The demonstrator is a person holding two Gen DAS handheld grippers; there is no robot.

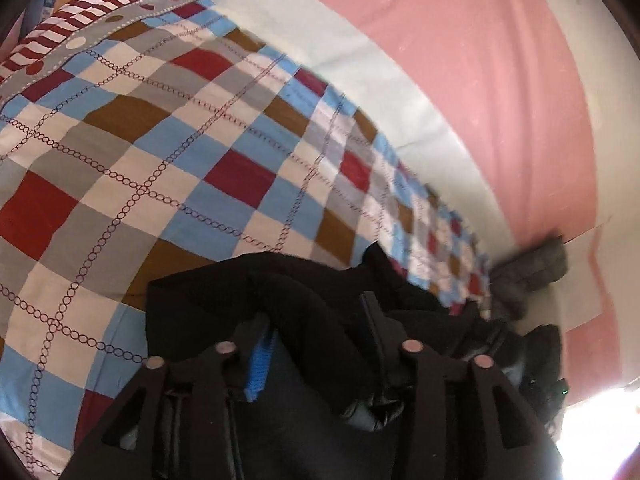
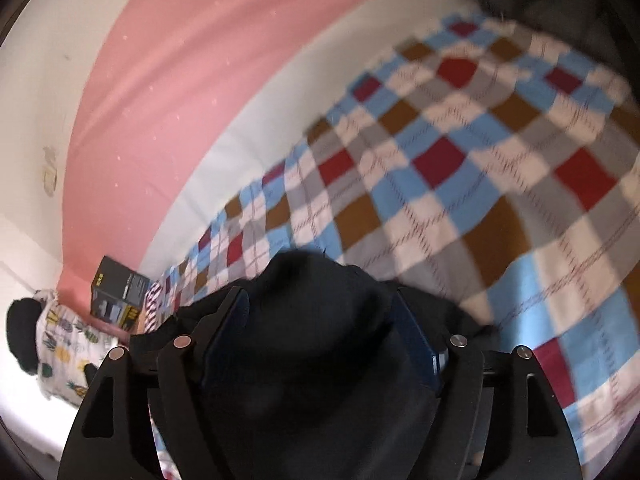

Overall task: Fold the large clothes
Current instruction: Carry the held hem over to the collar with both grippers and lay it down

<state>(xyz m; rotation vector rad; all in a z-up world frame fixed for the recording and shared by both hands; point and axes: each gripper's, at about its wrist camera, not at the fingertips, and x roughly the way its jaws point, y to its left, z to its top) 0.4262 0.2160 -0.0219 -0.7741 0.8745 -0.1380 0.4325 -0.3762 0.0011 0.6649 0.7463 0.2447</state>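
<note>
A black garment (image 1: 224, 300) hangs bunched over a bed with a checked bedspread (image 1: 140, 152). My left gripper (image 1: 316, 320) is shut on a fold of the black garment, which drapes between and over its fingers and hides the tips. In the right wrist view the same black garment (image 2: 316, 320) fills the space between the fingers. My right gripper (image 2: 320, 304) is shut on it, and the cloth bulges up over the tips. The checked bedspread (image 2: 460, 168) lies beyond it, blurred.
A red-and-white striped cloth (image 1: 92, 12) lies at the far end of the bed. A grey garment (image 1: 532, 268) sits by the pink wall (image 1: 480, 60). A black box (image 2: 120, 296) and a pineapple-print cloth (image 2: 64, 344) lie at the bed's left end.
</note>
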